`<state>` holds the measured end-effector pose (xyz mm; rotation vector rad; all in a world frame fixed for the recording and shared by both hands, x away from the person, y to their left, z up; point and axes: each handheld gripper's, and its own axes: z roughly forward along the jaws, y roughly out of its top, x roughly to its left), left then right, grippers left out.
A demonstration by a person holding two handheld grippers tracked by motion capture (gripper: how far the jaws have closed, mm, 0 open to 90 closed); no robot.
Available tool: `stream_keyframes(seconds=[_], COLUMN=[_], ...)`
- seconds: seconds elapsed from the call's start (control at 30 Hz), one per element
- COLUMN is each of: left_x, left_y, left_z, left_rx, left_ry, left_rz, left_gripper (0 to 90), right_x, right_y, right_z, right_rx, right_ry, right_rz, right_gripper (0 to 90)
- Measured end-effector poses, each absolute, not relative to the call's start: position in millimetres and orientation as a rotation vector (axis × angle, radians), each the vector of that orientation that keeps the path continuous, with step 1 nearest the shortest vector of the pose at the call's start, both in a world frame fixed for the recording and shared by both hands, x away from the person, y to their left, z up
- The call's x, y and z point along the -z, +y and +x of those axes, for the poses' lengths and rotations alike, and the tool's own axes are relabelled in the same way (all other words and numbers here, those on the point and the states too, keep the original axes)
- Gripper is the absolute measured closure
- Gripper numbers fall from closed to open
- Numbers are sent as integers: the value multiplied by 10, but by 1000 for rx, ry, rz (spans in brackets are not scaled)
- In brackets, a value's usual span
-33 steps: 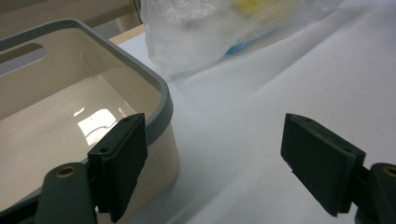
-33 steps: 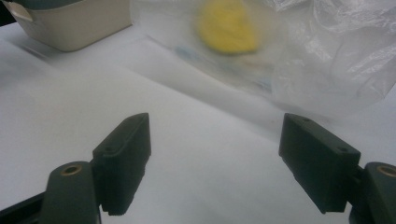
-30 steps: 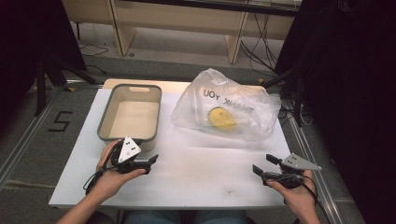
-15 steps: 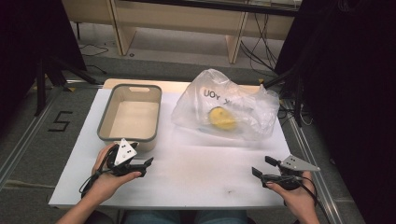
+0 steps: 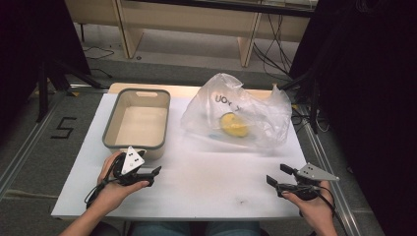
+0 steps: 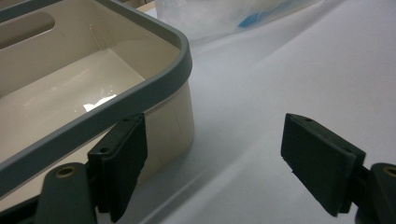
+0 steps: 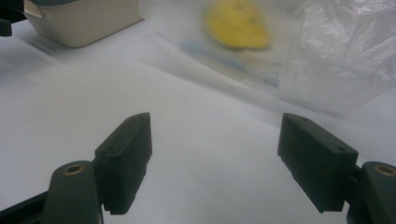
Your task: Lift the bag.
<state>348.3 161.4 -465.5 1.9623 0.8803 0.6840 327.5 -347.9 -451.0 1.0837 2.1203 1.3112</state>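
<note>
Pretty much nothing's been done yet: the yellow fruit (image 5: 233,124) is sealed up in the clear plastic bag (image 5: 255,118) on the desk (image 5: 206,172), the beige bin (image 5: 137,123) is bare, and left tool (image 5: 150,175) and right tool (image 5: 275,176) are held wide apart, nothing gripped.

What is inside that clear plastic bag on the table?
Through the plastic bag shows a yellow rounded thing, blurred by the film, so what it is stays unclear. The crumpled folds hide anything else in there.

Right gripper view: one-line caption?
Open right gripper above the white table, facing a clear plastic bag holding a yellow object.
</note>
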Motion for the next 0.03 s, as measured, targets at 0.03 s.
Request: stream_keyframes(seconds=[0.03], left_x=[4655], left_y=[1613], left_z=[3484], left_rx=[-684], left_ry=[877], left_rz=[1966], left_gripper=[226], right_x=[4510], right_y=[-3480], right_z=[3275], right_rx=[-1311], right_ry=[2120], right_rz=[1083], right_gripper=[271])
